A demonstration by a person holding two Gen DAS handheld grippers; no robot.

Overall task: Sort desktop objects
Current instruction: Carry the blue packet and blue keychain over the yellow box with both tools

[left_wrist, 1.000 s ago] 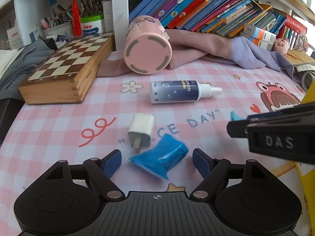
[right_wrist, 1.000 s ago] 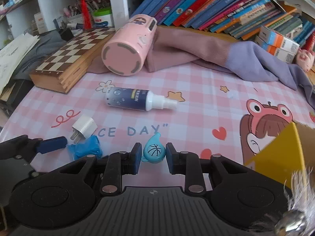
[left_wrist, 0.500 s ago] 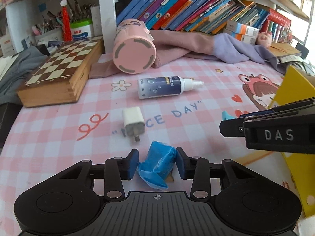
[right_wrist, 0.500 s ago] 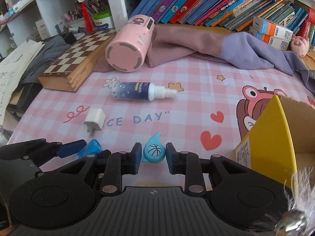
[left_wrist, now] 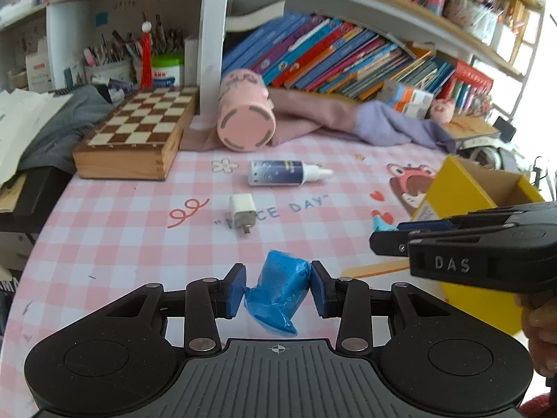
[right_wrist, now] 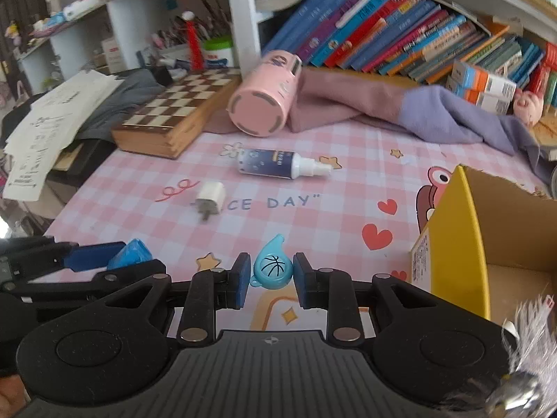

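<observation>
My left gripper [left_wrist: 277,289] is shut on a crumpled blue packet [left_wrist: 280,289] and holds it above the pink checked desk mat [left_wrist: 115,244]. My right gripper [right_wrist: 268,276] is shut on a light blue drop-shaped whistle [right_wrist: 272,267] with a basketball mark, also lifted. The right gripper shows in the left wrist view [left_wrist: 386,238]; the left gripper shows in the right wrist view [right_wrist: 101,254] with the packet [right_wrist: 130,249]. A white charger plug [left_wrist: 241,210] and a dark spray bottle [left_wrist: 282,172] lie on the mat. A yellow cardboard box [right_wrist: 452,244] stands open at the right.
A pink cup [left_wrist: 245,122] lies on its side by a wooden chessboard box [left_wrist: 139,136]. Mauve and lilac cloth [left_wrist: 365,122] lies along the back. Books [left_wrist: 330,52] fill the shelf behind. Papers [right_wrist: 52,129] and grey cloth lie at the left.
Both grippers have risen and drawn back from the mat with their objects. The yellow box has come further into view at the right.
</observation>
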